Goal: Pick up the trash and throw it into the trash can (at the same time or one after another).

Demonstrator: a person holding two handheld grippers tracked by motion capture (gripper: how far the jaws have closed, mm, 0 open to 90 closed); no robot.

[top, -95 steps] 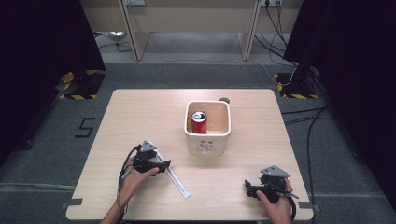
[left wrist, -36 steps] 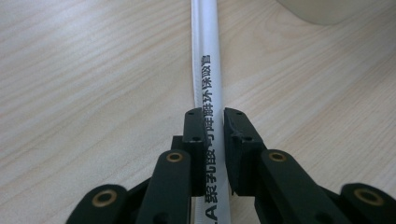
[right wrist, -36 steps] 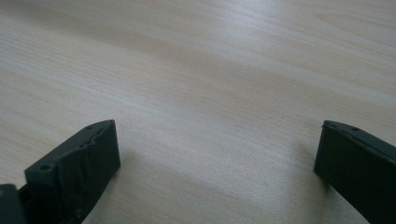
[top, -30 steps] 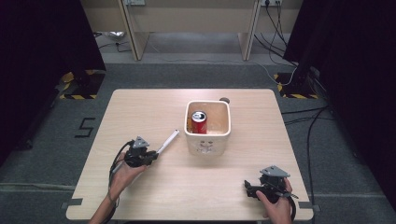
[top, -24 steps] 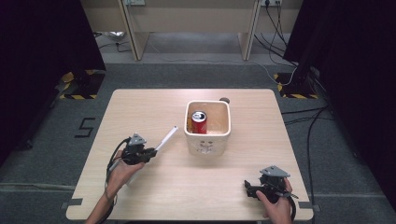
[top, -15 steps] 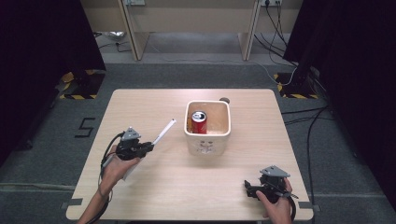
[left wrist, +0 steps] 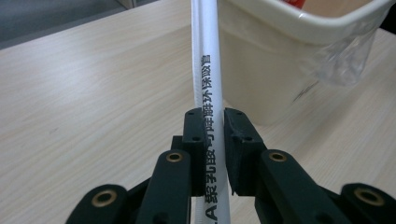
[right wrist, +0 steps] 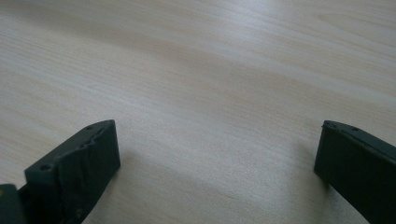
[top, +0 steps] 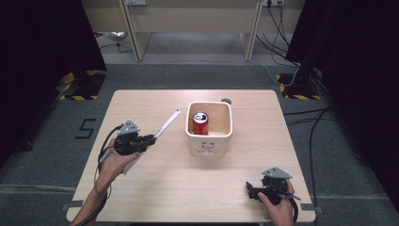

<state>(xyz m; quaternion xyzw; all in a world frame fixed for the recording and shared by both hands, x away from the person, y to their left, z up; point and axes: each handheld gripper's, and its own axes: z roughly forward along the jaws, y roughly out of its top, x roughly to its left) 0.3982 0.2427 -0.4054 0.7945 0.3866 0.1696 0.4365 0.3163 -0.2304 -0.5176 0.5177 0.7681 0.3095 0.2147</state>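
Straw, clamped low in the left claw and angled up toward the bin above the surface, could pivot or slip from so narrow a grip and miss the rim, while the right claw rests apart.

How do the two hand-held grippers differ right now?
The left gripper is shut on a white paper-wrapped straw; the right gripper is open, with nothing between its jaws. In the high view the left one is held up off the table, its straw slanting toward the cream bin, while the right one sits low at the table's near edge. Both have black jaws.
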